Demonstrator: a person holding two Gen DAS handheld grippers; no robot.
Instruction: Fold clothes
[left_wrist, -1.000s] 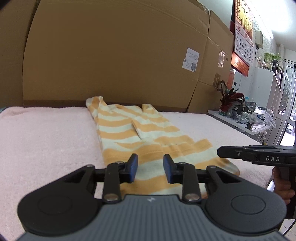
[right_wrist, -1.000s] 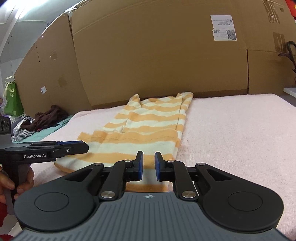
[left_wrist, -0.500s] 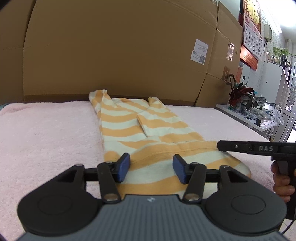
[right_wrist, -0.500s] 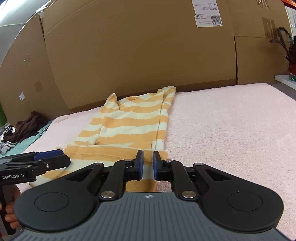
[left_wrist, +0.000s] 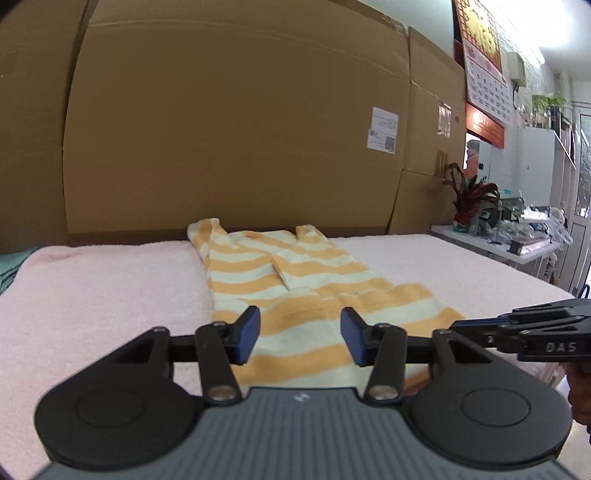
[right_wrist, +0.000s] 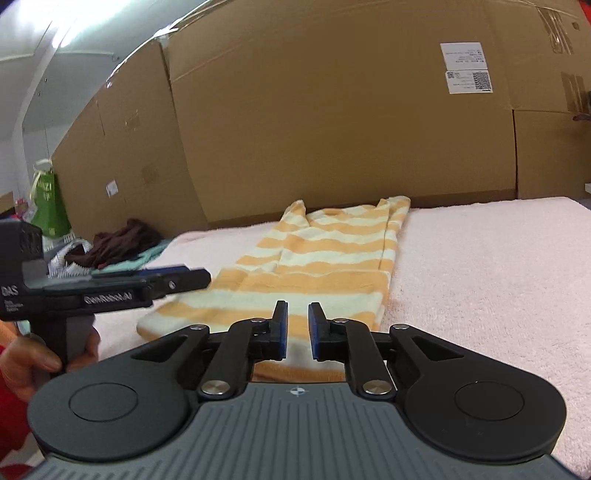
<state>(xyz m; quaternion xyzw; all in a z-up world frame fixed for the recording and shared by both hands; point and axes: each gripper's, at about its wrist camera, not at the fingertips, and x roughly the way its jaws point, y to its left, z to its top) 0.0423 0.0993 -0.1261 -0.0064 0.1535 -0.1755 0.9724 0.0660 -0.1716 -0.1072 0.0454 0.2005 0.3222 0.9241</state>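
Observation:
An orange-and-cream striped garment (left_wrist: 303, 273) lies lengthwise on the pink towel-covered table (left_wrist: 103, 295), sleeves folded in, its hem nearest me. My left gripper (left_wrist: 299, 332) hovers over the hem's left part; its jaws are closing, with no cloth between the blue pads. In the right wrist view the garment (right_wrist: 325, 254) runs away from my right gripper (right_wrist: 297, 325), which hangs above the hem's right part with only a narrow gap between its pads and nothing in it. Each gripper shows in the other's view: the right gripper (left_wrist: 458, 326) and the left gripper (right_wrist: 205, 275).
Tall cardboard boxes (left_wrist: 221, 129) wall off the table's far edge. A heap of dark and striped clothes (right_wrist: 118, 243) and a green bag (right_wrist: 50, 206) lie off the left end. A side table with a red-leaved plant (left_wrist: 476, 199) stands to the right.
The left jaws spread wide half a second ago and have since narrowed a little. Both grippers shifted sideways over the hem. The right jaws kept their narrow gap.

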